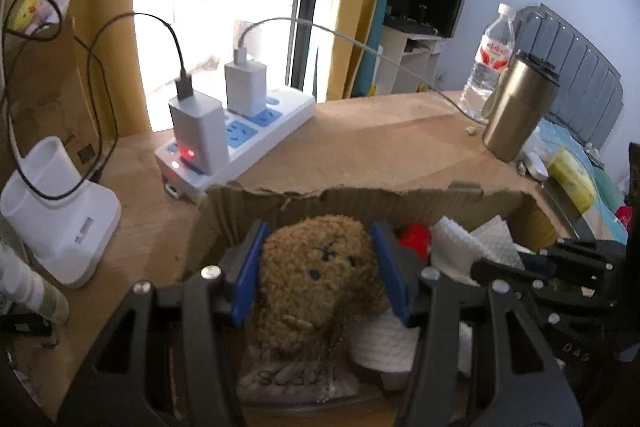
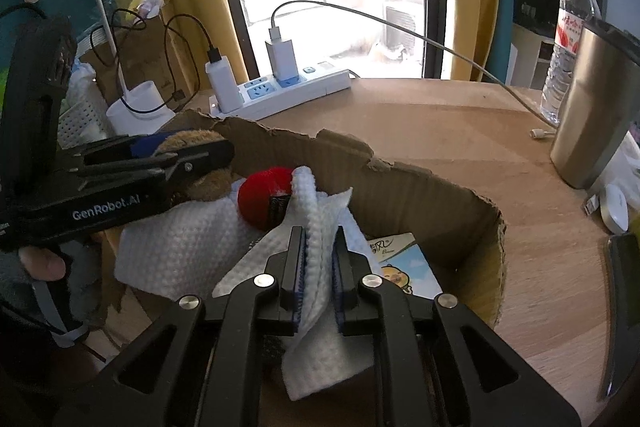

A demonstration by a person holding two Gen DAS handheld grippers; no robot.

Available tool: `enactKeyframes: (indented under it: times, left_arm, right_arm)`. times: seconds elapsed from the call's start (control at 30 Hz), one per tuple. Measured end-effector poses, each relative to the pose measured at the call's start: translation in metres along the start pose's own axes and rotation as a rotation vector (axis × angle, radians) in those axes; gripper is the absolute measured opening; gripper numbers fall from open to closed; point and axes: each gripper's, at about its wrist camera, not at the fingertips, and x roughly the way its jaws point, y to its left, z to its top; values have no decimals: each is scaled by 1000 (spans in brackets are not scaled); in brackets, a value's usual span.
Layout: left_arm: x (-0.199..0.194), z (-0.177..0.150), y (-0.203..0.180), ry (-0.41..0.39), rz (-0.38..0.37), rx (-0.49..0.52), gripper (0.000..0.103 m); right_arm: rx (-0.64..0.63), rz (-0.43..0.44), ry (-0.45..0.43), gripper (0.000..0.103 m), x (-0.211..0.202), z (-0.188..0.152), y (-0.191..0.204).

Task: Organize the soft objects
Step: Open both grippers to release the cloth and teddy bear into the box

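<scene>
My left gripper is shut on a brown plush bear and holds it inside the torn cardboard box. In the right wrist view the left gripper and the bear sit at the box's left end. My right gripper is shut on a white waffle-weave cloth over the box. A red soft object and another white cloth lie in the box. The red object and white cloths also show in the left wrist view.
A white power strip with chargers and cables lies behind the box. A steel tumbler and a water bottle stand at the right. A white holder stands at the left. A booklet lies in the box.
</scene>
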Motion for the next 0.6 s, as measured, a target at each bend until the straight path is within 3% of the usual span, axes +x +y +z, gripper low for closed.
enactKeyframes:
  times: [0.2, 0.37, 0.6]
  left_arm:
    - [0, 1, -2, 6, -21, -4, 72]
    - [-12, 3, -4, -20, -27, 2, 74]
    - [-33, 3, -8, -50, -29, 9, 74]
  right_arm:
    - [12, 2, -4, 23, -4, 0, 0]
    - [13, 6, -21, 36, -14, 0, 2]
    - [7, -6, -51, 41, -31, -1, 6]
